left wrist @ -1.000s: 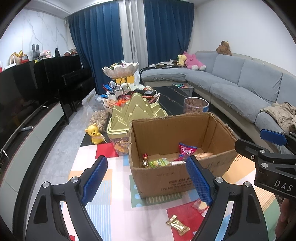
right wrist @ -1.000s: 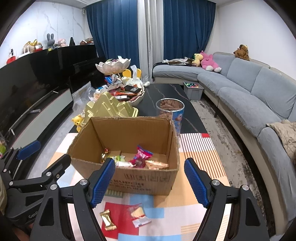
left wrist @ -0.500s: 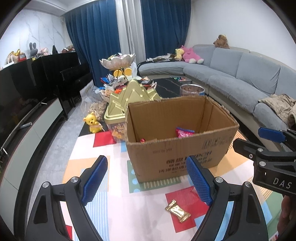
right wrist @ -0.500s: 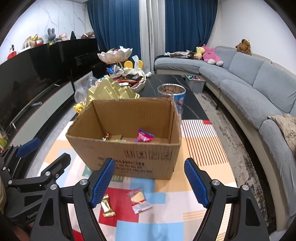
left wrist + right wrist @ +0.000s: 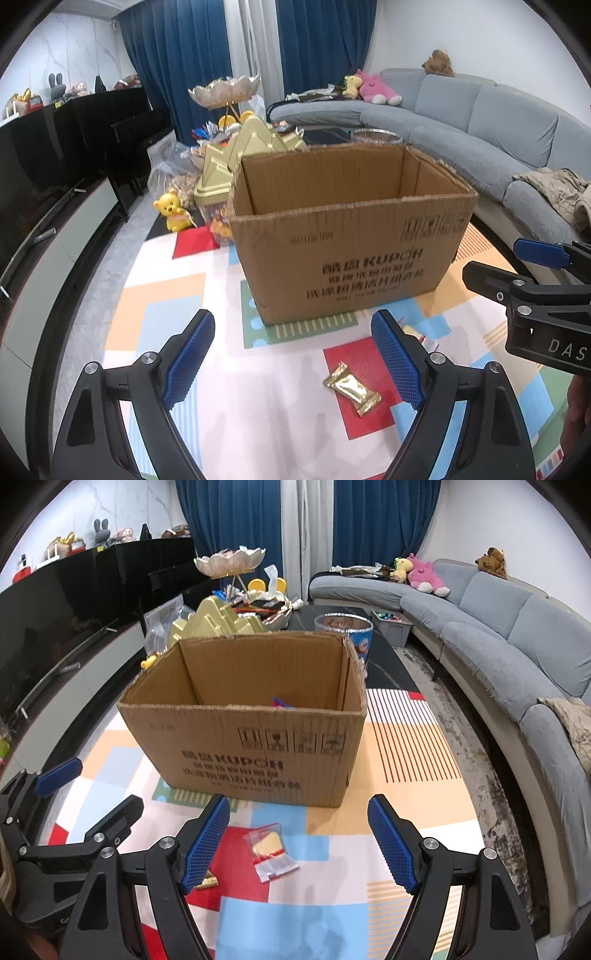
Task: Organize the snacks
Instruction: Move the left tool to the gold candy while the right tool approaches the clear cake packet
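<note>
1. Gold wrapper lies fully visible on the mat in the left view only.
2. Right view alone shows the clear packet before the box.
3. Left gripper: wide, empty.
4. Right gripper: wide, empty, above the packet.

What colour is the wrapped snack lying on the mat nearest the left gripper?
Shiny gold; the wrapped snack lies on a red patch of the mat, clearest in the left wrist view.
</note>
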{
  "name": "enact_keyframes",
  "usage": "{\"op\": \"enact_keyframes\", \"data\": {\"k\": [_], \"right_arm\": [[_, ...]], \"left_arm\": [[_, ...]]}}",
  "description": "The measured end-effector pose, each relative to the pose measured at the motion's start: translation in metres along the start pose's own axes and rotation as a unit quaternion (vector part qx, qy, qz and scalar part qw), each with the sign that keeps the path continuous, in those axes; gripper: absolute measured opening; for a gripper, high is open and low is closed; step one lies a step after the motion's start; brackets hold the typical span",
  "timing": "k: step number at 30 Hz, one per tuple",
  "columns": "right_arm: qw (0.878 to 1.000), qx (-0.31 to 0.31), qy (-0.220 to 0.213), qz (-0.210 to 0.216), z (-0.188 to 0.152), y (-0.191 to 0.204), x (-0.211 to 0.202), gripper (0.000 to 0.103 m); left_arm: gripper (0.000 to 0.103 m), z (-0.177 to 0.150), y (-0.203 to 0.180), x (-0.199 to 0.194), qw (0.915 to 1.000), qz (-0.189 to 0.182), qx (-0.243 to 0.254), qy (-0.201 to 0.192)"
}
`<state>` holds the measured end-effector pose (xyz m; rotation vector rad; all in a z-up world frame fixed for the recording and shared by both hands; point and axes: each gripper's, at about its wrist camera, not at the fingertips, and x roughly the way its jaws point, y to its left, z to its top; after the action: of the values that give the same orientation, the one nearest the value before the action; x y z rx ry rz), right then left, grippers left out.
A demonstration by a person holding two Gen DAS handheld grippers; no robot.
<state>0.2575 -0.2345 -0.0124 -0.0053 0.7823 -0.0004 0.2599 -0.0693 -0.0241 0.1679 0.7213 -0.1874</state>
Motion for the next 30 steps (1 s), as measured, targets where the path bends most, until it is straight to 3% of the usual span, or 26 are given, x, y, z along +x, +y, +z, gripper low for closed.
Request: {"op": "enact_keyframes", "data": {"k": [17, 30], "right_arm": [[0.996, -0.067, 0.052, 0.027, -0.022, 0.006, 0.037, 0.078], [0.988, -0.095, 0.110, 0.057, -0.024, 0.012, 0.069, 0.078]], "left_arm": [[0.087, -0.039, -0.012, 0.038, 0.9950, 0.021, -0.056, 0.080], [0.087, -0.049, -0.027, 0.060, 0.9906, 0.031, -0.075, 0.110]]}}
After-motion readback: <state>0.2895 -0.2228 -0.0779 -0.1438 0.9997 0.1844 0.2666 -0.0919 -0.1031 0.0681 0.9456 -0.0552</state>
